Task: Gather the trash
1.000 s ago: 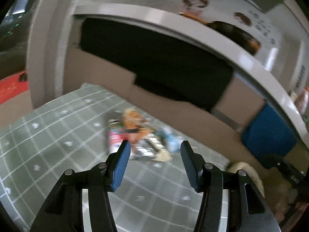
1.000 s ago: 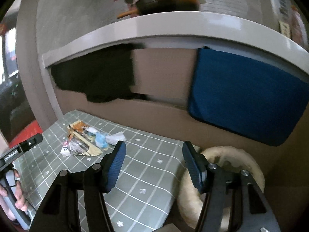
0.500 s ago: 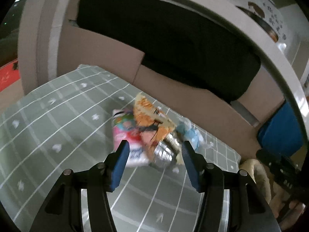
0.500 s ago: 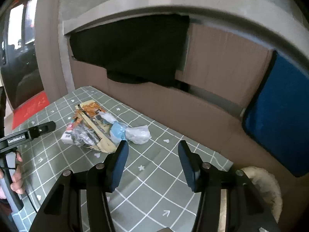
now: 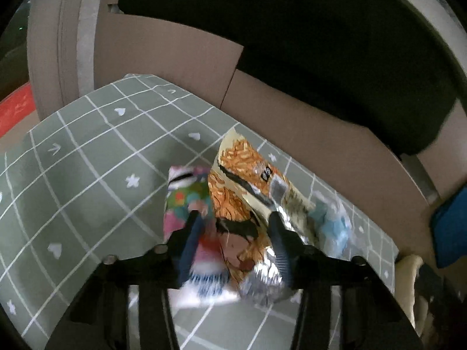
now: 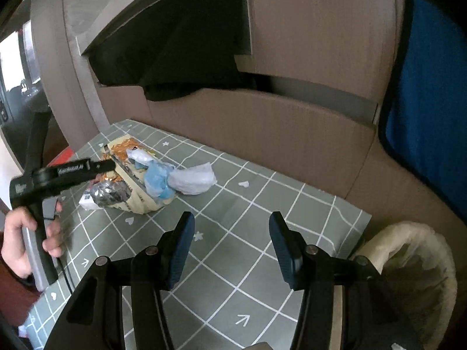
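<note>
A pile of trash lies on the green checked tablecloth (image 6: 248,262): an orange snack wrapper (image 5: 239,175), a pink packet (image 5: 181,201), crumpled silver foil (image 5: 262,274) and a blue and clear plastic bag (image 5: 332,224). My left gripper (image 5: 233,227) is low over the pile. Its jaws are closing with the orange wrapper and pink packet between them, and I see no firm pinch. In the right wrist view the left gripper (image 6: 108,164) reaches over the orange wrapper (image 6: 122,145), next to the plastic bag (image 6: 192,178). My right gripper (image 6: 230,221) hangs open over bare cloth, right of the pile, nothing between its fingers.
A white-lined bin (image 6: 408,248) stands off the table's right end. A cardboard wall (image 6: 262,122) runs along the table's far edge, with a dark cloth above it and a blue cloth (image 6: 432,87) to the right. A hand (image 6: 23,233) holds the left gripper's handle.
Both grippers came down and closer to the trash pile. The left one now straddles the wrappers and its fingers stand nearer together. The right fingers narrowed slightly.
</note>
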Demonstrator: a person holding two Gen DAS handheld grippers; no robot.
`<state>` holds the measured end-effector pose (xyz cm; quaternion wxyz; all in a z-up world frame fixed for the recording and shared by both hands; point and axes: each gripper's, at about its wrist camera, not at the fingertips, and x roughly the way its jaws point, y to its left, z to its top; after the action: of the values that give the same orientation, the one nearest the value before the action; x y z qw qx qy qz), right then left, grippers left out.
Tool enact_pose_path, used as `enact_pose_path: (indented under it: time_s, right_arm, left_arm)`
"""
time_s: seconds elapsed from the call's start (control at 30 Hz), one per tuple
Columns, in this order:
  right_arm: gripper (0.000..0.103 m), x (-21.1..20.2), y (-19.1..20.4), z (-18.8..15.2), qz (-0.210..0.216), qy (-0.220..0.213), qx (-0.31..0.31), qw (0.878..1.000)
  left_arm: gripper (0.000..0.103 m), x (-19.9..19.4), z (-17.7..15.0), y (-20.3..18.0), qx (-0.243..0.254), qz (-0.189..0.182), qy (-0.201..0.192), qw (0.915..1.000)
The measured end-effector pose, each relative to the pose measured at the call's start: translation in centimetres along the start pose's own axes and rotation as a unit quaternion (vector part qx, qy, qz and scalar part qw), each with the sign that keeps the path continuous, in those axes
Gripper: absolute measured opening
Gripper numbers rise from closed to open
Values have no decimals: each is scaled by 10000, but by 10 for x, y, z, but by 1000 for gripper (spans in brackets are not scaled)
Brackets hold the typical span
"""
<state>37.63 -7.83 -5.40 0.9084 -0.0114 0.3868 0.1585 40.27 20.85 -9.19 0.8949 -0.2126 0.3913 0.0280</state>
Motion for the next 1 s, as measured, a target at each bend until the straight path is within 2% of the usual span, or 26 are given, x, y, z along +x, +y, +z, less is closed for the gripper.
enact_pose_path:
  time_s: [0.13,0.23,0.47,0.67,0.77,0.83,0.93,1.0]
  right_arm:
    - [50,0,10,2,206,36,-27,9998]
    - [50,1,28,4,294,36,-226,9993]
    - [50,23,76,14,673,186,-923,9933]
    - [50,54,102,26,777,357,-1164,9895]
    - [50,71,112,37,1076,453,-1078,9873]
    - [52,82,122,40,1318,569,-1098,9835]
    - [52,103,135,45,1520,727,-932,9813]
    - [53,121,140,49,1556,855,-733,9814]
  left_arm:
    - [24,-25,-22,7,139,-208,161,9996]
    - [19,-46,-44,14,209,-398,252,9987]
    - [18,-90,-82,32,265,-741,448,9959]
    - [18,-115,-105,45,434,-799,562,9943]
    - [18,-125,-107,56,226,-781,436,9957]
    - [19,-132,-104,66,-113,-762,219,9968]
    - [26,-140,-97,76,-383,-616,-231,9971]
    - [30,-142,-94,77,-423,-510,-348,9972]
